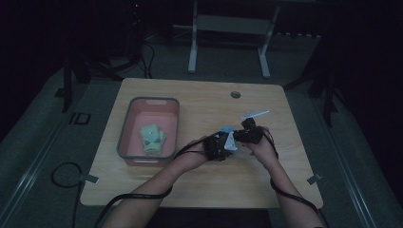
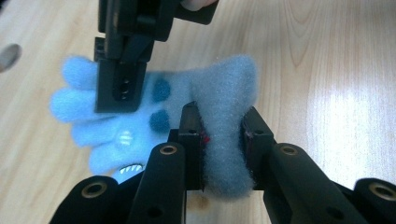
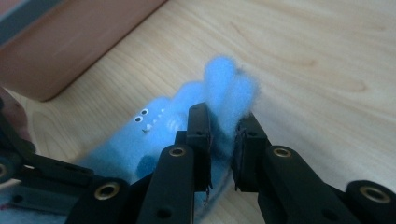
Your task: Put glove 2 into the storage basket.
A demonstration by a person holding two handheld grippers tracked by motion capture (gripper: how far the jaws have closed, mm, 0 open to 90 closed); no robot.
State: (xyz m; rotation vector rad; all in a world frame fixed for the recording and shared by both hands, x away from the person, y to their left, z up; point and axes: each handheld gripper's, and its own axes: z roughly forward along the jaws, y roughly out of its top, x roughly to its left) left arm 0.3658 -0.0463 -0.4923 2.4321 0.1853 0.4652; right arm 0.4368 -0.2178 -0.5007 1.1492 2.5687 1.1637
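A fuzzy light-blue glove (image 2: 187,88) with dark spots and a small face (image 3: 163,128) hangs just above the wooden table, stretched between both grippers. My left gripper (image 2: 223,123) is shut on its thick cuff end. My right gripper (image 3: 223,123) is shut on the lobed finger end, and in the left gripper view it (image 2: 122,88) reaches down onto the fingers from above. In the high view the left gripper (image 1: 219,145) and the right gripper (image 1: 247,135) meet at the table's middle, with a bit of the blue glove (image 1: 227,129) between them.
A grey-rimmed pink bin (image 1: 124,129) stands on the left half of the table with a green glove (image 1: 152,138) inside; its wall (image 3: 70,42) is close by in the right gripper view. A round hole (image 1: 235,94) is near the table's far edge. Cables trail off the near edge.
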